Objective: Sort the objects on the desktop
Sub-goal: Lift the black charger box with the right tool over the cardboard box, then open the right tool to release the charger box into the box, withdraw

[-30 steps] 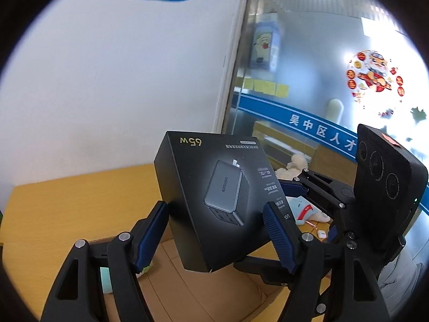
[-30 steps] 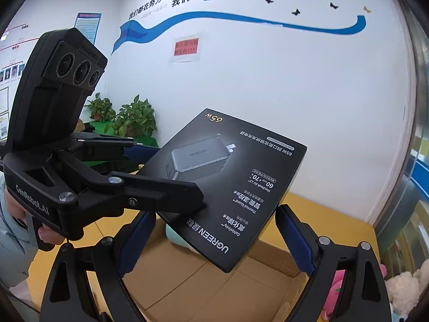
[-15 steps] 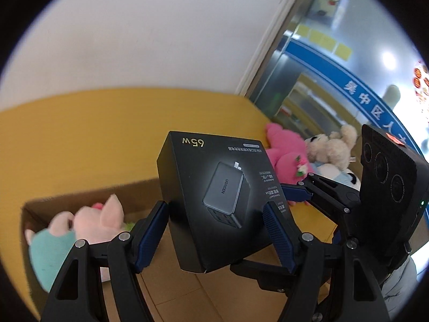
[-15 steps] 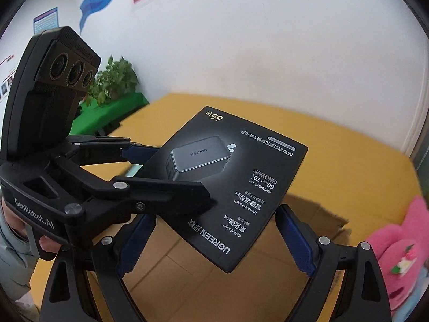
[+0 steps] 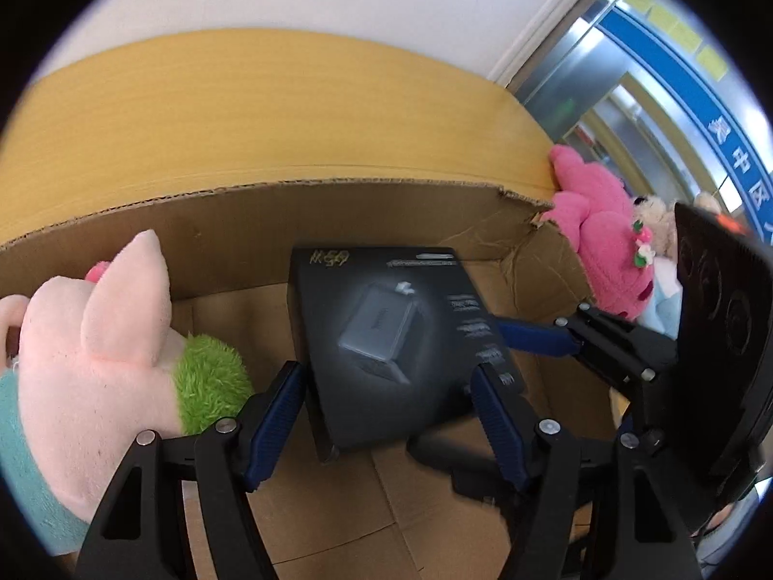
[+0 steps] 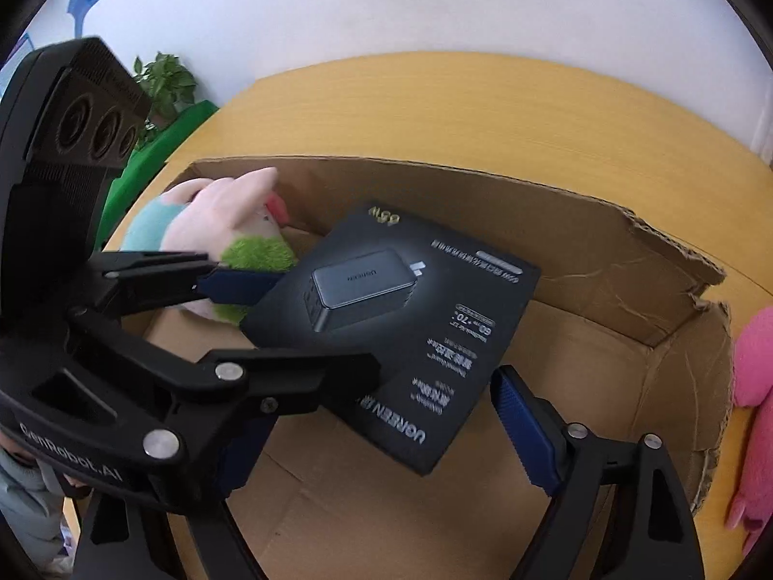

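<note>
Two claws, one black charger box [image 5: 386, 338]: my left claw [image 5: 386, 415] pinches its sides at centre frame, closing; my right claw [image 6: 381, 430] is spread, narrowing, not gripping. Box hangs inside the cardboard carton [image 6: 604, 251]; lower flat, clear of the plush pig [image 5: 96, 353], then release.

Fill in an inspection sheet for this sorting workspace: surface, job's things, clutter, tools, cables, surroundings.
Surface: yellow tabletop; open cardboard box on it.
Job's things: black charger box over the cardboard box; pink-and-green plush inside, at the left.
Clutter: pink plush outside the right wall.
Tools: left tool and right tool both closing, with the charger box between the jaws; pad contact unclear.
Cables: nothing seen.
Surroundings: white wall, glass door, potted plant.
</note>
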A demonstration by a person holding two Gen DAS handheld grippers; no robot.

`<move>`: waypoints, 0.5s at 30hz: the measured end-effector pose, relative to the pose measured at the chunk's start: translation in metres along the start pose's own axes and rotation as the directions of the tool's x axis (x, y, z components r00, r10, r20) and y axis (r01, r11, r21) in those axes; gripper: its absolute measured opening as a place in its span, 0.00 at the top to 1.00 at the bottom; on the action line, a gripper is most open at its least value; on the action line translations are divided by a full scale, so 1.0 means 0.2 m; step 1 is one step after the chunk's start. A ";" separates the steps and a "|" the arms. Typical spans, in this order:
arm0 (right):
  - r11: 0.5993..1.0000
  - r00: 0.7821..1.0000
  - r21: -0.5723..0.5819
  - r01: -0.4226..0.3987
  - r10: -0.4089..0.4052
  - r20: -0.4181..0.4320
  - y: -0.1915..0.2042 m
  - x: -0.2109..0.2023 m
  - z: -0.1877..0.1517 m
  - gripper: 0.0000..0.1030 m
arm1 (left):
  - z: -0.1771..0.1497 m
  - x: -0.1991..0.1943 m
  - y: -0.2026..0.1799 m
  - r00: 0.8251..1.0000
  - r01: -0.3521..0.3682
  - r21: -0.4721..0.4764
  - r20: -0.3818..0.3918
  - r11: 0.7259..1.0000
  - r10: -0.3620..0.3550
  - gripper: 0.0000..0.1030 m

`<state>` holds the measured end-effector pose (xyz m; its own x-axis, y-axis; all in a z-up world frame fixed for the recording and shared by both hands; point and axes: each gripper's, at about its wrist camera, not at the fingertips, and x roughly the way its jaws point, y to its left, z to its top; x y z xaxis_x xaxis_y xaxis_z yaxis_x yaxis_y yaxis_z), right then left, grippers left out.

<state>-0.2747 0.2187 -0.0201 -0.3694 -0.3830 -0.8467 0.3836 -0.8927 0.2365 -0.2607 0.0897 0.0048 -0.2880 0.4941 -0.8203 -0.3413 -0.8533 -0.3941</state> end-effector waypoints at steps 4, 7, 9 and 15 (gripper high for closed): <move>0.999 0.999 0.021 0.041 -0.041 -0.001 0.03 -0.02 -0.01 0.22 | -0.04 -0.09 0.01 1.000 -0.002 -0.020 0.019 1.000 0.002 0.32; 0.994 0.994 -0.004 0.111 -0.111 0.018 0.08 -0.09 -0.05 0.21 | -0.09 -0.26 0.01 0.995 -0.041 0.013 0.096 0.999 0.040 0.32; 0.990 0.988 -0.008 0.141 -0.141 0.062 0.15 -0.19 -0.06 0.21 | -0.16 -0.43 -0.02 0.984 -0.055 0.048 0.174 0.997 0.046 0.32; 0.972 0.936 0.004 0.236 -0.228 0.268 0.40 -0.62 -0.32 0.08 | -0.47 -0.92 -0.20 0.895 -0.209 0.130 0.424 0.969 0.136 0.26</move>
<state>-0.1438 0.2097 0.0729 -0.6599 -0.2183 -0.7189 0.2820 -0.9589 0.0323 -0.1100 0.0179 0.1334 -0.6836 0.3967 -0.6126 -0.3870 -0.9087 -0.1566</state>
